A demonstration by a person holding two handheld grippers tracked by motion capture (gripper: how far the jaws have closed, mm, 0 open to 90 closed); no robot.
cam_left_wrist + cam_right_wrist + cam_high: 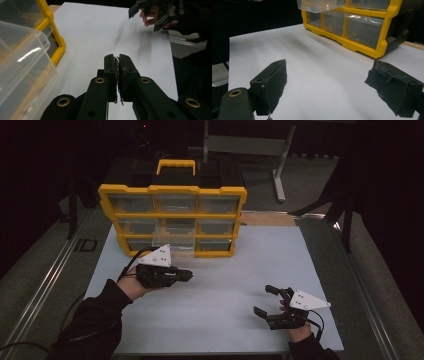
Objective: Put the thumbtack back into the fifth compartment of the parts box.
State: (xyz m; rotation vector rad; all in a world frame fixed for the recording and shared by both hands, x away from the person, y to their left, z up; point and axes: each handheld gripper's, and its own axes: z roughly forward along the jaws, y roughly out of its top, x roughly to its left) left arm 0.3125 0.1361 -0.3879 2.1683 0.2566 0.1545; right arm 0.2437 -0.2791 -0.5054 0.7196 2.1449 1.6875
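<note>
Your left gripper [186,275] has its jaws pressed together; in the left gripper view the two black pads meet face to face with something thin and dark caught at the seam, too small to identify. The gripper [117,58] is held above the white table sheet [225,290], pointing toward the sheet's middle, with your left hand [131,285] behind it and the grey three-cornered plate on top. Just beside it, on its outer side, a clear plastic drawer [174,237] stands pulled forward out of the yellow organizer [172,215]. In the left gripper view that drawer [22,67] is close alongside, apart from the jaws; I cannot tell its contents.

Your right gripper [264,301] has its jaws spread wide, with nothing between them. In the right gripper view its pads [272,85] frame bare sheet, and the gripper [332,85] faces the organizer [362,47] from well apart. It sits low near the sheet's near right corner, your right hand [300,330] below it.

The organizer stands upright at the far left part of the sheet, a three-by-three grid of clear drawers in a yellow frame, handle [176,166] on top. The projecting drawer belongs to the middle column, lower rows; I cannot tell which row exactly.
</note>
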